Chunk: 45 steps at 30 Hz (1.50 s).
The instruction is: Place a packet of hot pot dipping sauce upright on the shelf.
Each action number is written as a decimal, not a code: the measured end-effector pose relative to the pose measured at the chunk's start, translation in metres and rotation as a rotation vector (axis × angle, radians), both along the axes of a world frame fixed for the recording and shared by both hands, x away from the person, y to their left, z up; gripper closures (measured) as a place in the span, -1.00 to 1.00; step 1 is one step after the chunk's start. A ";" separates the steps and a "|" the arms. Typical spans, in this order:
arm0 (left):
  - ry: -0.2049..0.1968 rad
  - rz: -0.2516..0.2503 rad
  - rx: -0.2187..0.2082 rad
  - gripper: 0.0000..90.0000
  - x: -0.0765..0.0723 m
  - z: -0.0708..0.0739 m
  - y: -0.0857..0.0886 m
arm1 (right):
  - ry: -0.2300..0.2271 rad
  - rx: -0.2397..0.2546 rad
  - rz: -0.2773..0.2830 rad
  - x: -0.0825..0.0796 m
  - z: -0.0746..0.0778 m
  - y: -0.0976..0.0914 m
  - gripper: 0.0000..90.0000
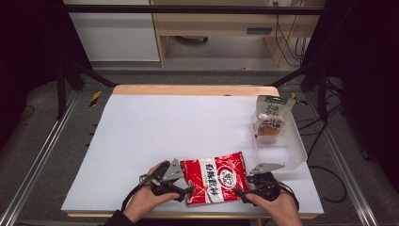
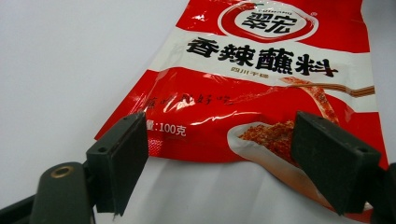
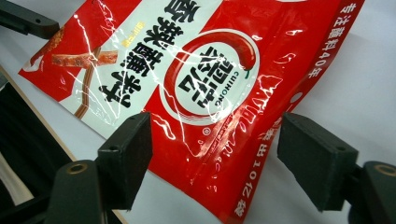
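Note:
A red and white seasoning packet (image 1: pixel 215 178) lies flat near the table's front edge, between my two grippers. My left gripper (image 1: pixel 187 191) reaches its left edge from the left. In the left gripper view the packet (image 2: pixel 261 79) has its near edge between the wide-apart jaws of the left gripper (image 2: pixel 219 140), and the pads do not press on it. My right gripper (image 1: pixel 238 192) sits at the packet's right corner. In the right gripper view the glossy packet (image 3: pixel 210 79) passes between the spread jaws of the right gripper (image 3: pixel 217 140), also untouched by the pads.
A clear plastic bin (image 1: pixel 295 149) stands at the table's right side, with a white and green pouch (image 1: pixel 270 120) upright in its far end. The white tabletop (image 1: pixel 164 127) stretches behind the packet. The wooden front edge (image 1: pixel 94 214) runs just below the hands.

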<state>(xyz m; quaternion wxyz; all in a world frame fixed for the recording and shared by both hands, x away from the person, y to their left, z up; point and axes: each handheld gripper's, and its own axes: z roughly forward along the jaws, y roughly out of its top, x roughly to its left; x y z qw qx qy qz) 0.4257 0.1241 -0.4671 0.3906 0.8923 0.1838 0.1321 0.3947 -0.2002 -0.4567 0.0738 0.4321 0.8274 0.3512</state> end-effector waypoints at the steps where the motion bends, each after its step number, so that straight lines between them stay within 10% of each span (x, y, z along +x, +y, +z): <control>1: 0.000 0.000 0.000 -0.58 0.000 0.000 0.000 | 0.003 -0.001 0.001 0.000 0.000 0.001 -0.38; 12: -0.005 0.000 0.006 -0.56 -0.001 -0.001 -0.001 | 0.017 -0.032 0.044 0.003 -0.004 0.014 -0.12; 26: -0.001 0.003 -0.001 -0.60 -0.001 0.001 0.000 | -0.055 -0.049 0.076 0.012 0.014 0.020 0.88; 45: -0.034 0.098 -0.072 -0.62 0.013 0.022 0.036 | -0.161 -0.191 0.207 0.058 0.059 0.061 1.00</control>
